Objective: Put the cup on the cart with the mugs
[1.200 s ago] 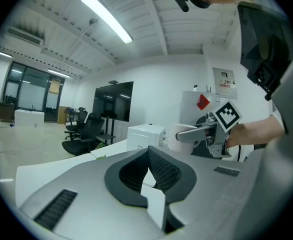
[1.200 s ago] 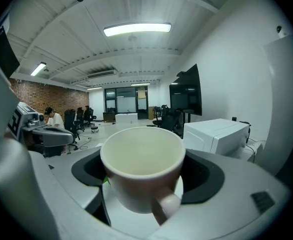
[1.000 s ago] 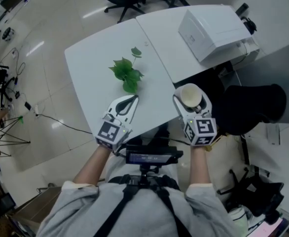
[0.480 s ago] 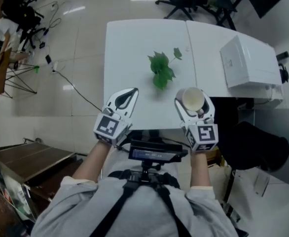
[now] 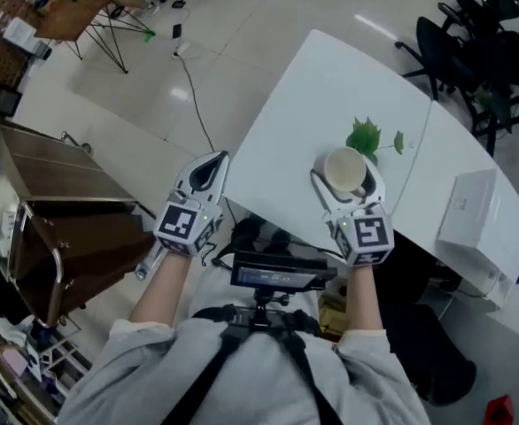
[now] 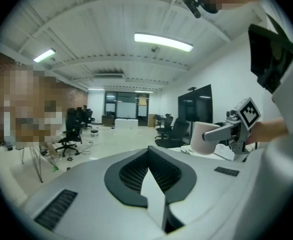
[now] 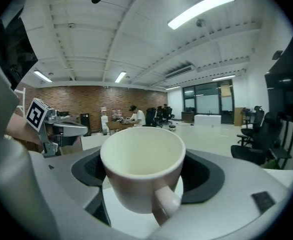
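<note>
**Inspector A:** Right gripper (image 5: 346,179), state of the jaws?

**Inspector B:** Set wide and gripping the cup (image 7: 142,169), one jaw on each side of its wall. The cup is cream-coloured, upright and empty, with its mouth up. Its handle points back toward the gripper's camera.

**Inspector A:** Where is the cup?

**Inspector B:** It is held in the air and rests on no surface. From the head view it shows over the near edge of the white table (image 5: 304,96), just beside the green leaves (image 5: 364,136) lying on that table. A white box (image 5: 472,220) sits further along the table, well apart from the cup.

**Inspector A:** Left gripper (image 5: 208,163)?

**Inspector B:** Its jaws are closed together, tip to tip, with nothing between them. It is level with the right gripper, near the table's corner and over the floor.

**Inspector A:** Anything else nearby?

**Inspector B:** A brown unit (image 5: 56,211) with a metal rail stands on the floor to the person's left, well apart from both grippers. I cannot tell what it holds. Black office chairs (image 5: 459,47) stand beyond the table.
</note>
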{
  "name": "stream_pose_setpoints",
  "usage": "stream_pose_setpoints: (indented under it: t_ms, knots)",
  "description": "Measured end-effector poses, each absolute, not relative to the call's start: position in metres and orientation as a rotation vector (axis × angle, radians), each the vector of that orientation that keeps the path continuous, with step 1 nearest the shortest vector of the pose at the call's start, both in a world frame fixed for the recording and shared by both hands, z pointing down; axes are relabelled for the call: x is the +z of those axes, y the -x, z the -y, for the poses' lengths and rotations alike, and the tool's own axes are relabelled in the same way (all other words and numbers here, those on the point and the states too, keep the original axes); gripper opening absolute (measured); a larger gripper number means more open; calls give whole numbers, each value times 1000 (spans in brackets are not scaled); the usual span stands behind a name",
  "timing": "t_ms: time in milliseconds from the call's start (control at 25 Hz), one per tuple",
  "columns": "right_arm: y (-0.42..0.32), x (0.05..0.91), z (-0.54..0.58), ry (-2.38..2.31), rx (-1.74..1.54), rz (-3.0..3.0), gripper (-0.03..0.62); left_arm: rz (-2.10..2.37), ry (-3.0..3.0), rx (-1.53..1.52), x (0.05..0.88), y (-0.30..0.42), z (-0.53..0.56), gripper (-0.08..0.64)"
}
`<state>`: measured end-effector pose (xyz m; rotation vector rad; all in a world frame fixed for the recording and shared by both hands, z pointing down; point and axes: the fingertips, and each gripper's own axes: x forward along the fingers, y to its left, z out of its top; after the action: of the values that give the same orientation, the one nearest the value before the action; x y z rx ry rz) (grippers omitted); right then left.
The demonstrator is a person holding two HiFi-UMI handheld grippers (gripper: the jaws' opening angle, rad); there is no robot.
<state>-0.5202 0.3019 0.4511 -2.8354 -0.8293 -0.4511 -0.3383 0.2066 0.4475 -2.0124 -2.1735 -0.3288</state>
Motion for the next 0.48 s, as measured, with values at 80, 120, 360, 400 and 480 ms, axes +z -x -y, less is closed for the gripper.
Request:
stream_pose_setpoints:
  t_ms: [80, 120, 360, 400, 480]
  knots:
    - [494, 454, -297, 2875, -446, 712, 431, 2089, 2106, -346, 449, 319, -186, 0]
    - [481, 454, -292, 2879, -458, 665, 431, 2050, 2145, -352, 449, 311, -176, 0]
    - [399, 456, -252, 2943, -511, 365, 431, 1838, 2355, -359, 446, 258, -117, 0]
    - [383, 456, -243, 2959, -513, 308, 431, 1805, 2388, -356, 445, 248, -108, 0]
    - [350, 457, -226, 2987, -519, 197, 431, 1744, 2448, -348, 444, 227, -89, 0]
